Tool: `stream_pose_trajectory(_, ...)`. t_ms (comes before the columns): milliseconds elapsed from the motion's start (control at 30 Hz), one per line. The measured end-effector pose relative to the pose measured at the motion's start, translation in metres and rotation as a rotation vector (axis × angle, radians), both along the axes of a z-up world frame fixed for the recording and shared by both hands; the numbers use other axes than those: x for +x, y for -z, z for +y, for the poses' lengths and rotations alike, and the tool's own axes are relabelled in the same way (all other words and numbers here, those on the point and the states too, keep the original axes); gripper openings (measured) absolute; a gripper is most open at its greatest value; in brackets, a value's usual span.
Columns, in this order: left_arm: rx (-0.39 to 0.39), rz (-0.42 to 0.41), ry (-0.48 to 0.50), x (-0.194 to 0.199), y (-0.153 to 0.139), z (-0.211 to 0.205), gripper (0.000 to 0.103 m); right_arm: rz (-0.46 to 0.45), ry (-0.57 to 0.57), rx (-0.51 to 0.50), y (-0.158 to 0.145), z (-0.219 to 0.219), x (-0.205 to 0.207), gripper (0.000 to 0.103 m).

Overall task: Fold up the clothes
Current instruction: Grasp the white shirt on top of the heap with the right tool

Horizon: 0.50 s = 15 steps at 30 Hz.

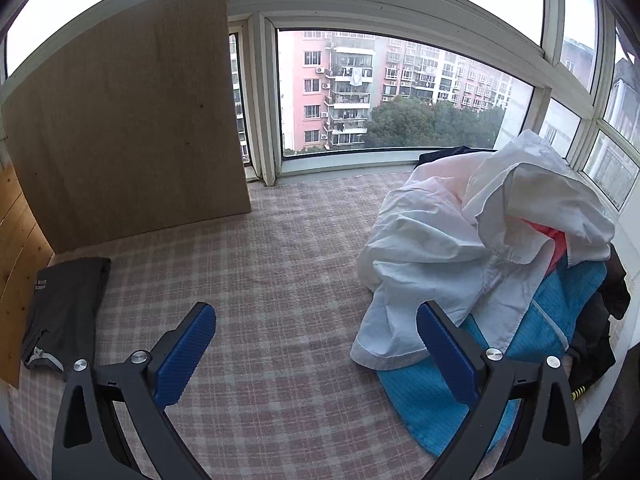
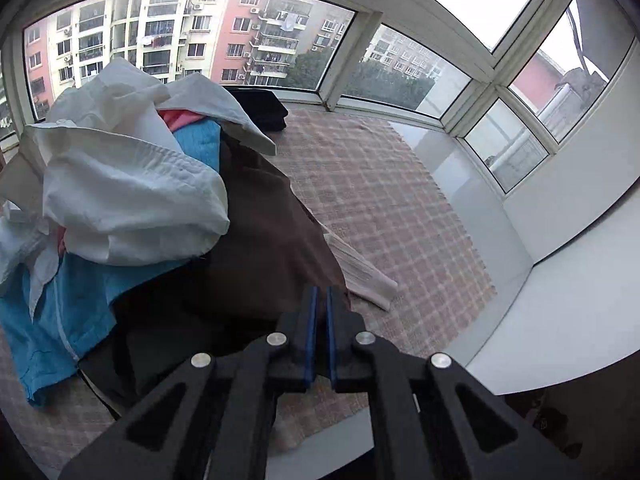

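Folded grey garment (image 1: 64, 312), left view only

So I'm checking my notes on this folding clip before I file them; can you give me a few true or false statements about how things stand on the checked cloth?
1. The left gripper is open with nothing between its fingers. True.
2. The right gripper is wide open. False: its blue pads are nearly together.
3. A white garment lies on top of the clothes pile. True.
4. The dark grey folded garment lies on the pile. False: it lies apart, beside the wooden board.
5. A blue garment sits within the pile. True.
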<state>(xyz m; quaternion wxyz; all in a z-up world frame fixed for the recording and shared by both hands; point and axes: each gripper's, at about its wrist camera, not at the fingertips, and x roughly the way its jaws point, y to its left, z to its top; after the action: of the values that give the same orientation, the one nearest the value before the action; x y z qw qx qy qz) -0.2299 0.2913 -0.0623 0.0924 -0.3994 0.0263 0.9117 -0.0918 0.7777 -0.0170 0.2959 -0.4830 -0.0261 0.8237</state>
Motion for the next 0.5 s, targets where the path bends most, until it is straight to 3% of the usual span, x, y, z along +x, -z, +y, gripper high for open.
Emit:
stream_pose_trajectory(67,-0.001,-0.010,0.046,-0.003,0.001,0.018,0.101,0.064,0.032,-0.069,-0.008,0.002,0.020,0.008)
stream_pose_trajectory(133,-0.003,-0.004,0.078,0.001,-0.003,0.031,0.101,0.134,-0.120,-0.174,-0.013,-0.039,0.004,0.029)
stream_pose_trajectory(167,-0.002,0.005,0.087,0.004,-0.005,0.035,0.101,0.162,-0.210,-0.221,-0.015,-0.062,-0.006,0.052)
stream_pose_trajectory(200,-0.002,0.015,0.094,0.008,-0.008,0.036,0.101,0.190,-0.299,-0.246,-0.014,-0.088,-0.019,0.067)
stream_pose_trajectory(367,-0.033,0.029,0.063,0.025,-0.011,0.018,0.101,0.170,-0.679,-0.212,0.037,-0.221,-0.102,0.070)
stream_pose_trajectory(500,-0.050,0.007,-0.002,0.031,-0.004,-0.012,0.101,-0.009,-0.749,0.112,0.114,-0.263,-0.151,0.070)
